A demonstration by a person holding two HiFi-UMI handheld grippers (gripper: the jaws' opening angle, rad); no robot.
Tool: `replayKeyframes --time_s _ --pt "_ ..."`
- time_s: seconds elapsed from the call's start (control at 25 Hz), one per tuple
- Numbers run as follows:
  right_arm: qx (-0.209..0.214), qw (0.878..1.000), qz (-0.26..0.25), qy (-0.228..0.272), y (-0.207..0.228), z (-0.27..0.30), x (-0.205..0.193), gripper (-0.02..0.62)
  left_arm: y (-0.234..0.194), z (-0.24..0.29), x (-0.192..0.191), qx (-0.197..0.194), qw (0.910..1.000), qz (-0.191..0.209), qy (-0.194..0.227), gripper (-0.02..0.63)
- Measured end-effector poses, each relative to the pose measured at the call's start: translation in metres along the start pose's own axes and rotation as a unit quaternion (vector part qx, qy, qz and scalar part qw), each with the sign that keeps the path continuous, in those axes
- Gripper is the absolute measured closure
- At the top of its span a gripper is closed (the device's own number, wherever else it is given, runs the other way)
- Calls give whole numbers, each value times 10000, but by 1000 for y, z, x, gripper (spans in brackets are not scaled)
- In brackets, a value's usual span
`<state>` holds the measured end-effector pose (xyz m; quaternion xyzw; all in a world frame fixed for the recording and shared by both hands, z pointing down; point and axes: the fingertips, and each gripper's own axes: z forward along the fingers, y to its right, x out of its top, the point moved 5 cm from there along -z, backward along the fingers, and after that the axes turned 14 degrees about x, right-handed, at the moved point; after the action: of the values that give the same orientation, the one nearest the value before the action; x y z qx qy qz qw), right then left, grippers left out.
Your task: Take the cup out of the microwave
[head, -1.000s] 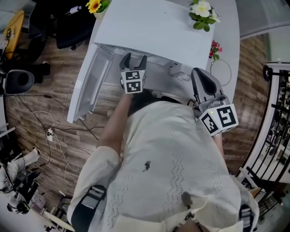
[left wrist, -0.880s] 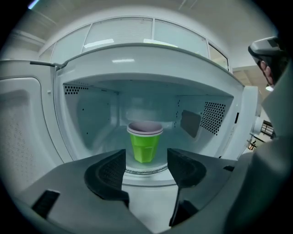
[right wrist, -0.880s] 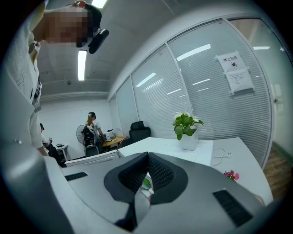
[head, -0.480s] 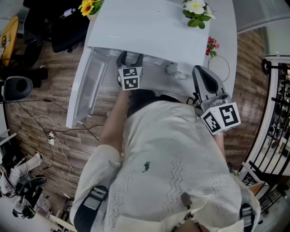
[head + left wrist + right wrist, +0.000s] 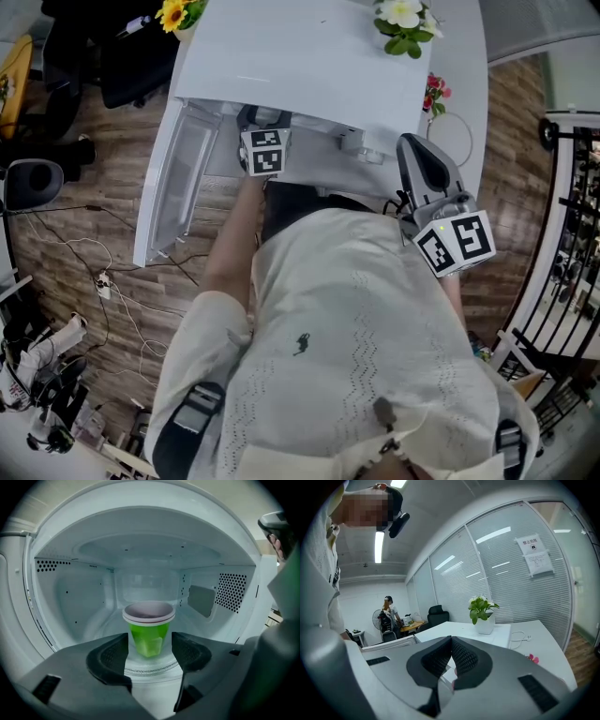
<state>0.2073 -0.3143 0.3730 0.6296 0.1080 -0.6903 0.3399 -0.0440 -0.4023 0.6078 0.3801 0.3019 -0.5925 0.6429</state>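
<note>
Left gripper [image 5: 150, 654]: jaws spread wide, reaching into the microwave [image 5: 70, 592] cavity. One dark pad on each side of the cup [image 5: 149, 631]; the cup's lower body shows in the gap between them. Cannot tell whether either pad touches it.

Right gripper [image 5: 451, 656]: jaws pressed together, nothing between them, held outside the microwave over the white table [image 5: 464, 66], pointing into the room.

Count: one cup, one microwave, two grippers.

Cup: green see-through body, pale rim. Stands upright, mouth up, long axis vertical, tapering toward the base. It sits near the middle of the glass turntable [image 5: 151, 670], well inside the cavity, apart from the back and side walls.

Microwave door [image 5: 178, 187] hangs open at the left of the head view. A potted plant [image 5: 483, 613] with white flowers stands on the microwave's top.
</note>
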Motion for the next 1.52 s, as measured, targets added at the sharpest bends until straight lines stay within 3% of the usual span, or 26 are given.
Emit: replayKeyframes --time_s 0.52,1.52 --pt "-19 10000 70 -4 6 1 -5 586 1 3 -2 207 9998 16 11 365" --pt "20 9996 159 215 5 -14 -4 586 -10 -49 -6 412 9989 -147 183 370"
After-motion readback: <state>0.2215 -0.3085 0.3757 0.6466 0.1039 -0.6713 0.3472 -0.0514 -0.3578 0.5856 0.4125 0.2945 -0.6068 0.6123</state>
